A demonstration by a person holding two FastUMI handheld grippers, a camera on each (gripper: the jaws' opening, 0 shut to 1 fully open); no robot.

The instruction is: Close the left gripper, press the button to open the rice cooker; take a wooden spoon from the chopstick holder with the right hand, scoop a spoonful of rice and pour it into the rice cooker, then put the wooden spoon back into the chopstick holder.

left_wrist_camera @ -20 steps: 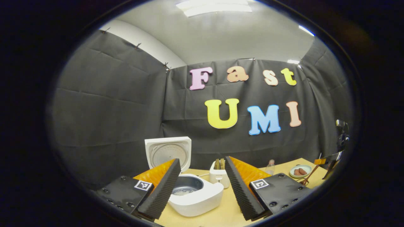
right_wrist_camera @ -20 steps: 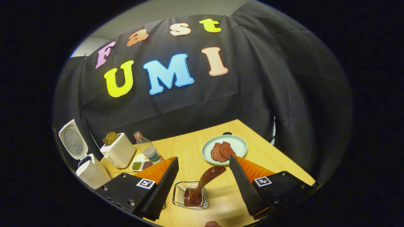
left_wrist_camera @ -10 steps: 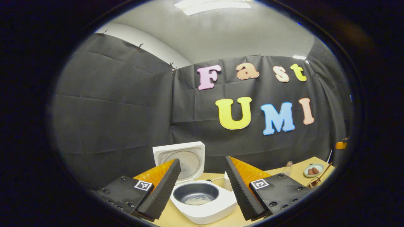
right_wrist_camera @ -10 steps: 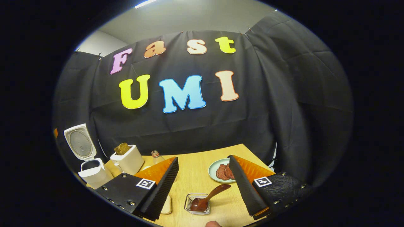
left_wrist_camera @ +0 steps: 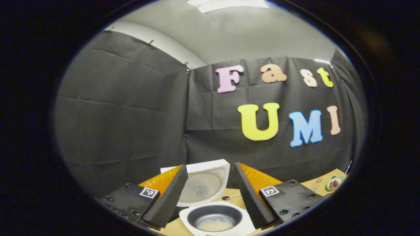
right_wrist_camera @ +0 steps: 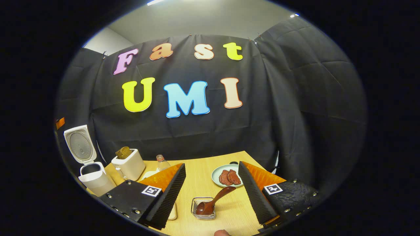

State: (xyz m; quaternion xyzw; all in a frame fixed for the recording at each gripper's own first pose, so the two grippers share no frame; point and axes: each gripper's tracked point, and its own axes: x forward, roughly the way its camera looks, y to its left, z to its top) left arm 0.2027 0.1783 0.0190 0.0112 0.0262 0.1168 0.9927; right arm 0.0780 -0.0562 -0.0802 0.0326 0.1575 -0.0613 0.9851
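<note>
The white rice cooker (left_wrist_camera: 243, 226) stands open right in front of my left gripper (left_wrist_camera: 210, 165), its lid (left_wrist_camera: 203, 183) upright and a little rice (left_wrist_camera: 215, 225) in the dark pot. My left gripper is open and holds nothing. In the right gripper view the wooden spoon (right_wrist_camera: 218, 198) leans, bowl down, in the wire chopstick holder (right_wrist_camera: 198, 213) on the wooden table (right_wrist_camera: 203, 170). My right gripper (right_wrist_camera: 211, 164) is open above and behind the holder, apart from the spoon. The open rice cooker (right_wrist_camera: 93, 178) also stands far left there.
A toaster (right_wrist_camera: 128, 167) with bread, a small bottle (right_wrist_camera: 161, 162) and a pale plate (right_wrist_camera: 216, 173) with meat slices stand toward the back of the table. A pale dish (right_wrist_camera: 173, 211) peeks out beside my right gripper's left finger. A fingertip (right_wrist_camera: 221, 232) shows at the bottom edge.
My right gripper has pulled back and up from the holder, leaving the spoon in it. The left gripper view has swung toward the cooker, which now sits lower and more centred.
</note>
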